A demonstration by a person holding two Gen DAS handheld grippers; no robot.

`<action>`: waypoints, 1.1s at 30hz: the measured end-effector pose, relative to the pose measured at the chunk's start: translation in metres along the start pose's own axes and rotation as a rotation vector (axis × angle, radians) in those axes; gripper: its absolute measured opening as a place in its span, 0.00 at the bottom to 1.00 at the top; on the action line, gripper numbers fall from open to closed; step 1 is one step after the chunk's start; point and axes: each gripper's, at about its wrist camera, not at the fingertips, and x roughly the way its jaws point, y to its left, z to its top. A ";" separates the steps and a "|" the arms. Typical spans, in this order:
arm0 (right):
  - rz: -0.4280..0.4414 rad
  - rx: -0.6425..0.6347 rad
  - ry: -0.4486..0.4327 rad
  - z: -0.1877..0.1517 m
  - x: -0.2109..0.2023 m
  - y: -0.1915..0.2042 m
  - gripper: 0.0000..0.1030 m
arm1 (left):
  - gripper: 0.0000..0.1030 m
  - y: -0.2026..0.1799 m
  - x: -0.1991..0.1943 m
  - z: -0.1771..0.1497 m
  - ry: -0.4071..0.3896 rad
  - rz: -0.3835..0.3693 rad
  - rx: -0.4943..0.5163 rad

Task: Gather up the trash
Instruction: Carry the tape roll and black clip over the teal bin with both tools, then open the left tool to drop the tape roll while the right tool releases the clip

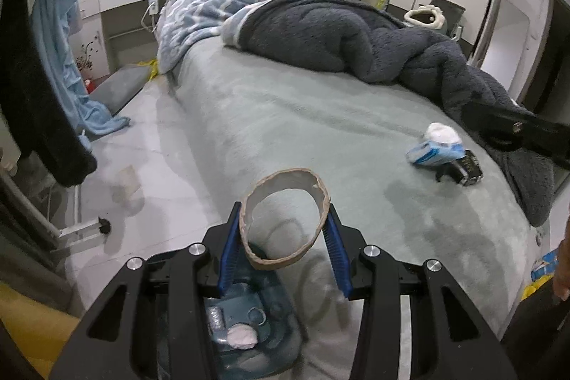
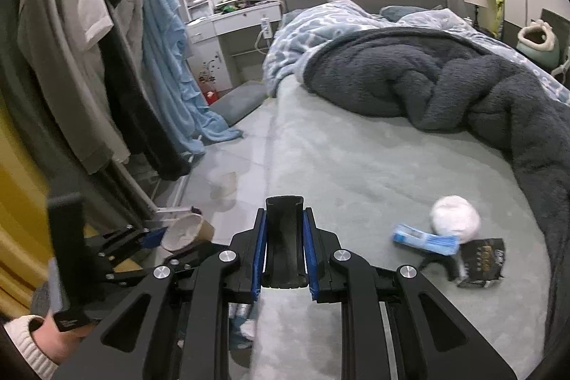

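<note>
So the left gripper has its blue pads clamped on a paper cup, brown cardboard outside, whitish inside, rim squashed into a lopsided oval and a bit ragged. It hangs right off the near edge of the bed, above a translucent blue bin that has a white wad and some other bits in it; most of that bin is blocked by the gripper frame, so the rest is hard to make out. The right gripper is squeezed tight on a black grooved thing I can't identify. Further along the bed sit a white crumpled tissue ball, a blue tissue pack and a dark wrapper, all touching each other.
</note>
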 end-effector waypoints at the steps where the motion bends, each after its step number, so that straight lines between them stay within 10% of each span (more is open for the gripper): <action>1: 0.005 -0.009 0.002 0.001 0.001 0.006 0.19 | 0.46 0.007 0.002 -0.002 0.010 0.008 -0.010; 29: 0.134 -0.149 0.177 -0.009 0.100 0.103 0.19 | 0.46 0.119 0.060 -0.090 0.451 0.069 -0.159; 33: 0.131 -0.164 0.233 -0.019 0.120 0.109 0.19 | 0.61 0.125 0.064 -0.101 0.501 0.054 -0.170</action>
